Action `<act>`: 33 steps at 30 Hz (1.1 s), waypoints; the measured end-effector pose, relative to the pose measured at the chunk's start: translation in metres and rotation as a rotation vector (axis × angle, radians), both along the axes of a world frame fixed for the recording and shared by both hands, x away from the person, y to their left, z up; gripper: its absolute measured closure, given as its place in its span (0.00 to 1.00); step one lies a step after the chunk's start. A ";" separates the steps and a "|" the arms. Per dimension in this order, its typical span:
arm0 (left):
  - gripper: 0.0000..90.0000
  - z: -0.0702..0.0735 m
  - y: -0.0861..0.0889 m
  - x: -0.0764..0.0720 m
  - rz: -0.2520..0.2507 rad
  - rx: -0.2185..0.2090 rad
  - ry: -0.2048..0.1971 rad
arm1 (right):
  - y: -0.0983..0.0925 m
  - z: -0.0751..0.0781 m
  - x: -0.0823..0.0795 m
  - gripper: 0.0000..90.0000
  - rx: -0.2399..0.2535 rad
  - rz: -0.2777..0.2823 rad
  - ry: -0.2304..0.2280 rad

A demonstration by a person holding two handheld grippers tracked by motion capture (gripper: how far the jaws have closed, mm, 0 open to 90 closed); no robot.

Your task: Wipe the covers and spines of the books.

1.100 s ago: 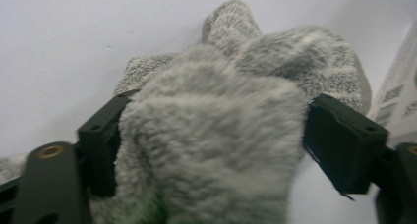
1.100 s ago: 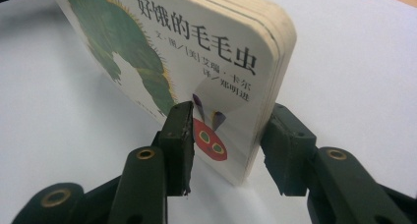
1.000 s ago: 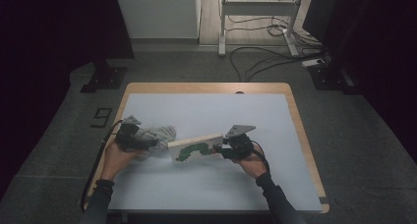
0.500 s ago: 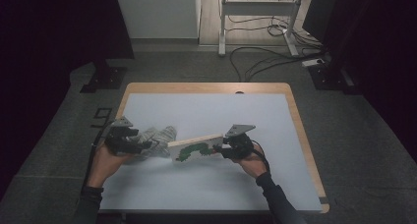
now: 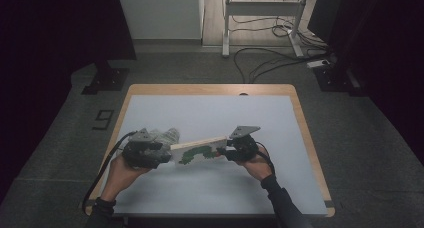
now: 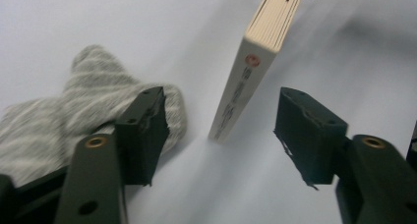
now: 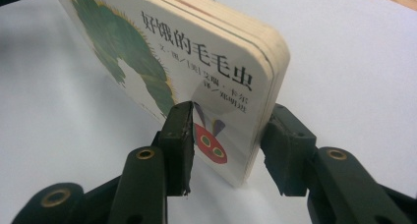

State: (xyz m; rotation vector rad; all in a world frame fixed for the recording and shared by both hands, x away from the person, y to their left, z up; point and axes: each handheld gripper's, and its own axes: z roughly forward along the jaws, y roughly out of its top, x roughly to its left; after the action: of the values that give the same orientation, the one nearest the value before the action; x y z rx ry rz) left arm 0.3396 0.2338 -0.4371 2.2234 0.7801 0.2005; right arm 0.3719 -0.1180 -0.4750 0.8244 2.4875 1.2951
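While the right gripper (image 7: 226,150) clamps the board book (image 7: 196,81) at centre frame, the left gripper (image 6: 221,135), jaws just closing, stands open around its spine; striped sock (image 6: 74,116) lower left.

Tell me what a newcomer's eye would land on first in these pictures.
First, the board book with a green caterpillar on its cover, held on edge over the pale table near its front. The right tongs clamp one end of it, while the left tongs straddle its other end without touching; their jaws have just been closing. Beside the left tongs lies a grey striped sock.
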 end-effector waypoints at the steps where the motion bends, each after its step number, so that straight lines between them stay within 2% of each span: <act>1: 0.44 -0.001 -0.004 0.001 -0.004 0.006 -0.003 | 0.000 0.000 0.000 0.62 0.002 0.000 0.001; 5: 0.51 -0.006 -0.010 0.004 -0.013 -0.026 0.008 | -0.002 0.003 -0.001 0.62 0.007 0.006 0.004; 8: 0.57 -0.008 -0.013 0.003 -0.019 -0.019 0.010 | -0.003 0.005 -0.003 0.62 0.006 0.010 0.005; 12: 0.62 -0.009 -0.015 0.001 -0.043 -0.032 0.014 | -0.005 0.007 -0.005 0.62 0.008 0.020 0.003; 17: 0.65 -0.012 -0.019 -0.004 -0.057 -0.013 0.008 | -0.008 0.012 -0.011 0.62 0.018 0.028 0.004; 25: 0.66 -0.012 -0.024 -0.015 -0.068 -0.006 -0.006 | -0.009 0.012 -0.022 0.59 0.003 0.044 0.010; 33: 0.63 -0.014 -0.028 -0.028 -0.053 0.004 -0.021 | -0.010 0.011 -0.033 0.55 0.000 0.046 0.018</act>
State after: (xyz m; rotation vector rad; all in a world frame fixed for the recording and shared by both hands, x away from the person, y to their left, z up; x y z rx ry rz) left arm 0.3115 0.2063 -0.4511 2.2397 0.7088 0.1998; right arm 0.3387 -0.1283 -0.4637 0.7864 2.5345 1.3082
